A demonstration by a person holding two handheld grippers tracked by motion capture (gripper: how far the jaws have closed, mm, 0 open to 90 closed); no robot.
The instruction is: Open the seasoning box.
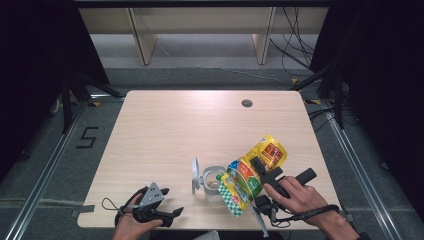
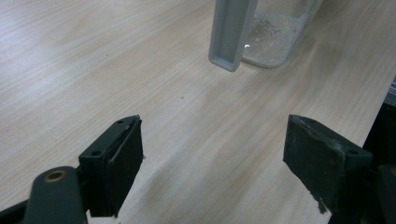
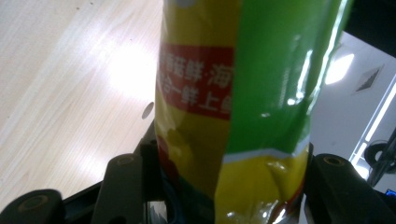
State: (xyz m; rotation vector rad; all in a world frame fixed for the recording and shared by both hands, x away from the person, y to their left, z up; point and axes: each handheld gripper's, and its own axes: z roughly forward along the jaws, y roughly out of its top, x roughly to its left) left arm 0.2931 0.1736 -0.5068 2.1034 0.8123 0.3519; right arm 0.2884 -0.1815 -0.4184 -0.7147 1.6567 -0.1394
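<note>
High view: fixed above my side of the pale wood-grain counter point(image 1: 165, 130), facing forward and down, far enough to take in all its edges.

Left gripper view: rides my left claw point(image 2: 212, 158), set low, looking along the counter at the clear plastic jar with grey lid point(image 2: 275, 32), shared with the high view.

Right gripper view: rides my right claw point(image 3: 224, 186), pressed close against the yellow-and-green glossy snack bag point(image 3: 233, 93), shared with the high view.
</note>
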